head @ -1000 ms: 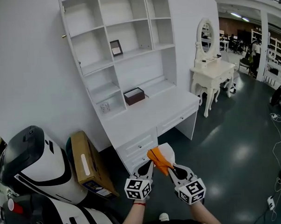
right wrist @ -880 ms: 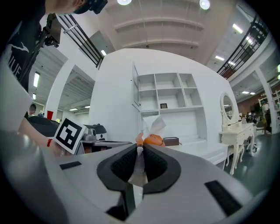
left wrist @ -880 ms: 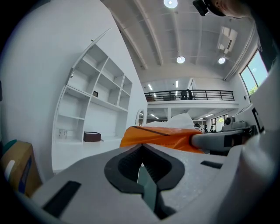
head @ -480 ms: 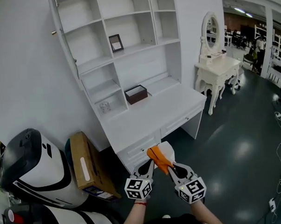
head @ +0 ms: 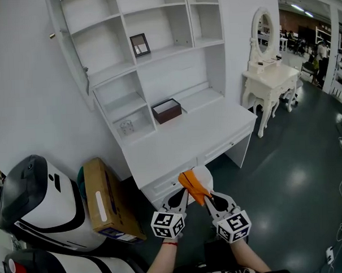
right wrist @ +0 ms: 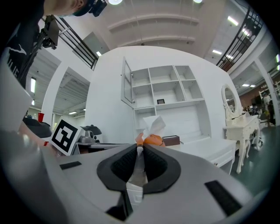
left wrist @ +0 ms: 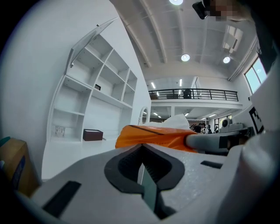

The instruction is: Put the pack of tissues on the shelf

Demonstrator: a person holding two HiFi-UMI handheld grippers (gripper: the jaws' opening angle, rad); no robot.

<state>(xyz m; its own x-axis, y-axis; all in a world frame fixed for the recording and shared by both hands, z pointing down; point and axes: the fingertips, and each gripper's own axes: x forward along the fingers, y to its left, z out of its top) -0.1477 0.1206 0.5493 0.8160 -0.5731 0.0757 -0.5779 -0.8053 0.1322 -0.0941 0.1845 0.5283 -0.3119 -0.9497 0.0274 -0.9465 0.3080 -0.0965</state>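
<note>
Before the table, pack of tissues: crinkly orange film
Right hand-held gripper: pinching it
Left hand-held gripper: clenched, touching it

The shelf unit rises from the back of the tabletop, against the wall. A picture frame stands on a middle shelf. A small jar sits in the lowest left compartment. To the jar's right, below the frame, a small box sits at the tabletop's back. Drawers run under the tabletop's front edge. On the floor, a cardboard box stands between the desk and a machine at far left. A dressing table carrying a mirror stands right of the desk. In front of the drawers, the pack of tissues sits in the right tool, with the left tool just beside it on the left.
</note>
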